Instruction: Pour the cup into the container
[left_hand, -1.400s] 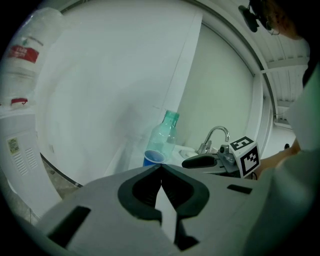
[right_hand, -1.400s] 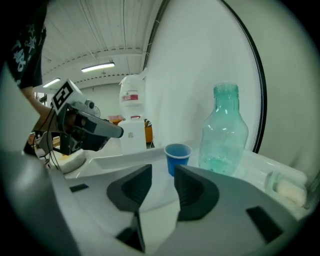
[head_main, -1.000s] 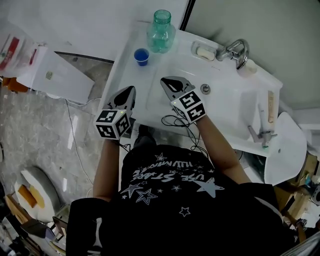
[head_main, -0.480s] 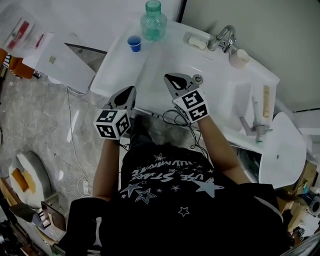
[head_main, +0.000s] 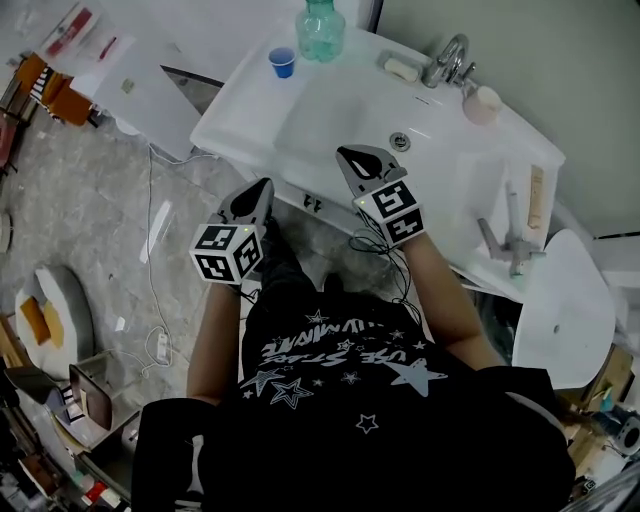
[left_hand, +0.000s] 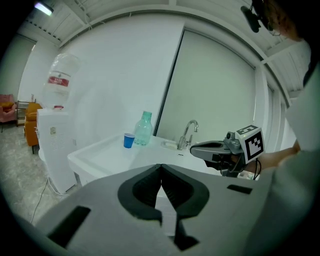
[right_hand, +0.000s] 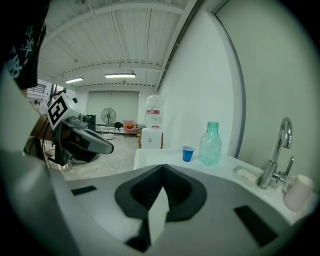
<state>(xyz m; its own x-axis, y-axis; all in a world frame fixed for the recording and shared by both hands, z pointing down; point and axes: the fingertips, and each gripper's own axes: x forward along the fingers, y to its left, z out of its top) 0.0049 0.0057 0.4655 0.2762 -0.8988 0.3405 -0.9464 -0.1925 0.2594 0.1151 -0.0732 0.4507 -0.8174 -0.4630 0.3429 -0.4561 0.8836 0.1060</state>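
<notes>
Head view: both tongs are held out in front of the person toward a white sink counter (head_main: 330, 110). Left tongs (head_main: 264, 184) sit at the counter's near edge, mostly over the floor. Right tongs (head_main: 346, 151) reach a little past that edge, over the basin. Left gripper view: left tongs (left_hand: 161, 165) have their jaws pressed together at the tips, with nothing between them. Right gripper view: right tongs (right_hand: 162, 166) are likewise closed tip to tip and empty; the pale sliver under the tips is background seen through the gap. Blue cup (head_main: 282, 62) stands upright at the far back of the counter, well apart from both tongs. It is ahead and slightly left of the left tongs' line (left_hand: 129, 140), and ahead and slightly right of the right tongs' line (right_hand: 188, 153). Green-tinted clear bottle (head_main: 320, 25), the container, stands upright just beside the cup on the side nearer the right tongs (left_hand: 143, 129) (right_hand: 210, 144); I cannot tell whether the two touch. Faucet (head_main: 447, 62) is farther out to the right of the right tongs, with a soap bar (head_main: 401, 69) between it and the bottle and a pink mug (head_main: 482, 103) beyond it. Water dispenser (left_hand: 55, 145) stands off to the left of the left tongs, beside the counter.
</notes>
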